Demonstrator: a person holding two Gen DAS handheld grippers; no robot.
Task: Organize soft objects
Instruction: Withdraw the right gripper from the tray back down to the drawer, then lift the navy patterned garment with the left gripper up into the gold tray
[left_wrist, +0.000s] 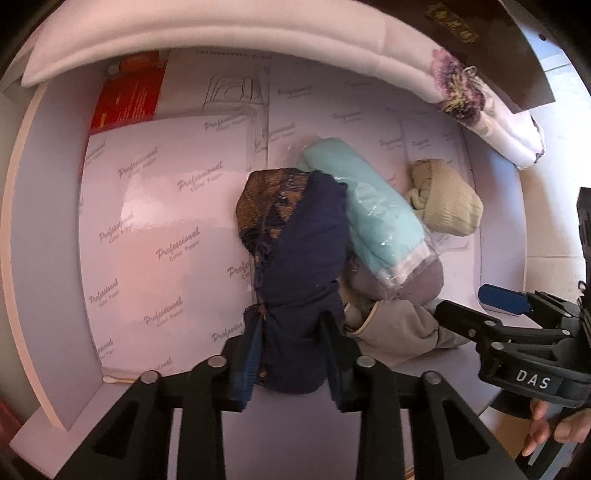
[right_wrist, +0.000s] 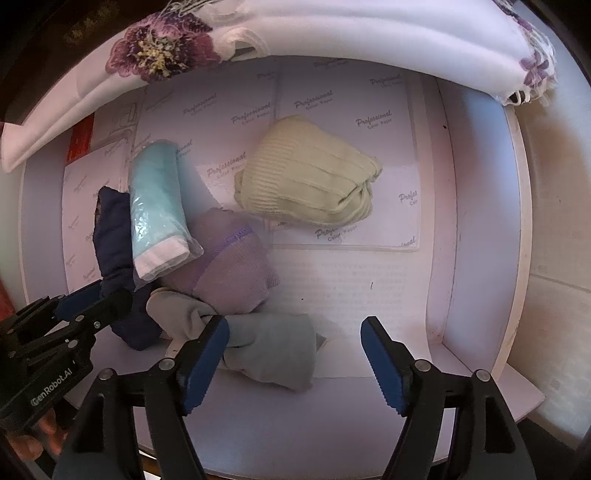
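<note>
Left tongs (left_wrist: 291, 354) clamped on navy bundle (left_wrist: 299, 236); right tongs (right_wrist: 295, 358) apart; teal roll (left_wrist: 365, 206) alongside; liner (left_wrist: 166, 206) reads "Professional."

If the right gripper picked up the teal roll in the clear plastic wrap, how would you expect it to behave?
The teal roll would probably feel slippery, given its glossy wrap. Being rolled cloth, it likely squashes rather than resists. It lies partly on the lilac bundle, so pushing might roll it off.
</note>
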